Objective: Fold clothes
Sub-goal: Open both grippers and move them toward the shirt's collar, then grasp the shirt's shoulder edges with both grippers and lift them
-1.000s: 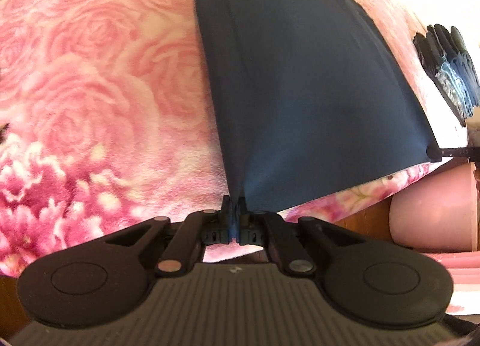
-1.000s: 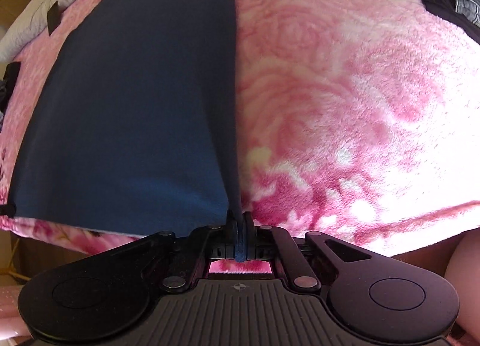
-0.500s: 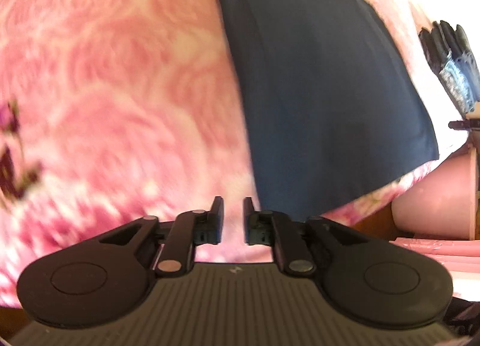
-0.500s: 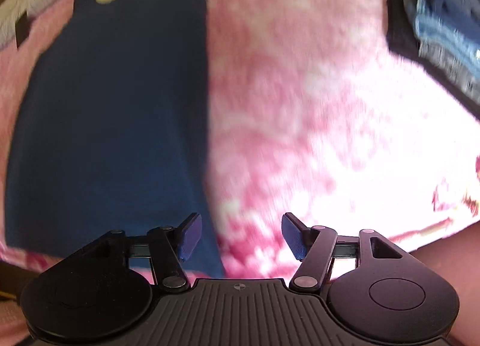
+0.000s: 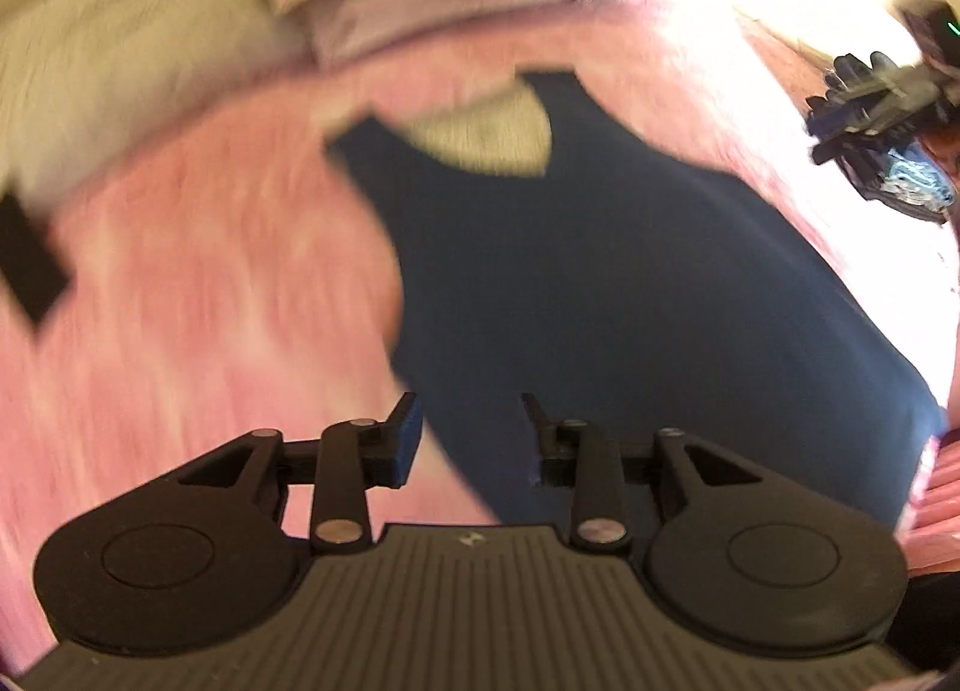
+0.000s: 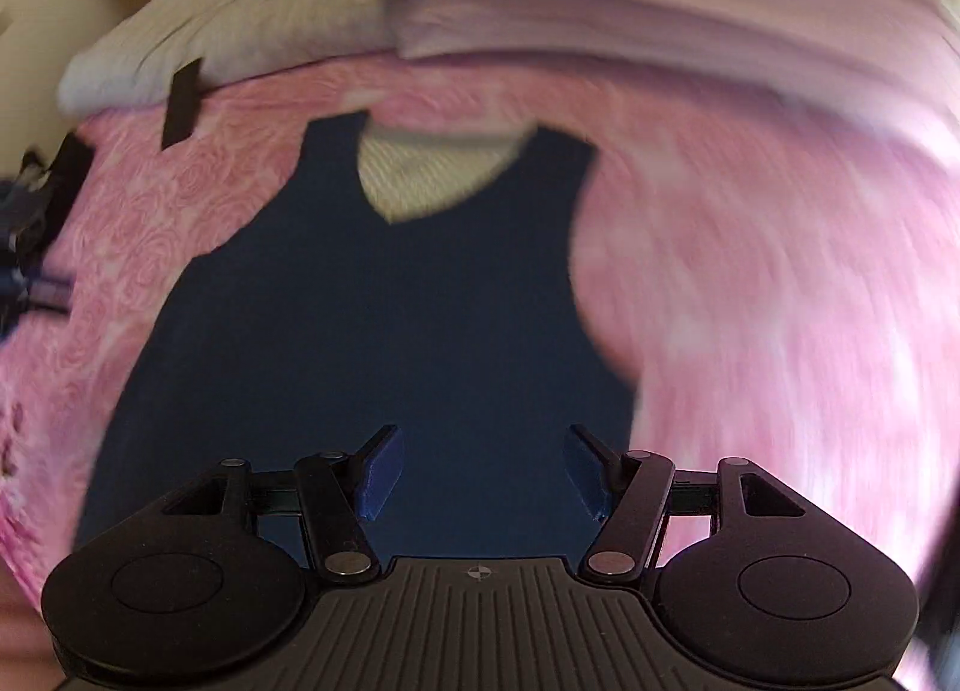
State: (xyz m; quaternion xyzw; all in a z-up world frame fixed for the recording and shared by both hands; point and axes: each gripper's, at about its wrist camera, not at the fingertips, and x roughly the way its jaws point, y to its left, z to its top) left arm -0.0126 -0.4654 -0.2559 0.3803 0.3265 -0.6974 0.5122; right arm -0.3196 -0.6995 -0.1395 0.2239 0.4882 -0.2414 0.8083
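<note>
The navy vest [image 6: 384,331] lies flat at frame centre on the pink blanket [image 6: 780,301] (both views blurred). The left gripper [image 5: 469,439] and right gripper [image 6: 483,475] gape wide, holding nothing.

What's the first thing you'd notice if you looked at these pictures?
A big dark blue vest lies spread flat in the middle of a pink rose blanket, its V-neck pointing away toward the pale bedding at the far end. Both grippers, left and right, hang open above its near end, holding nothing.

Navy vest [image 6: 384,319] on pink rose-patterned blanket [image 6: 750,283]
</note>
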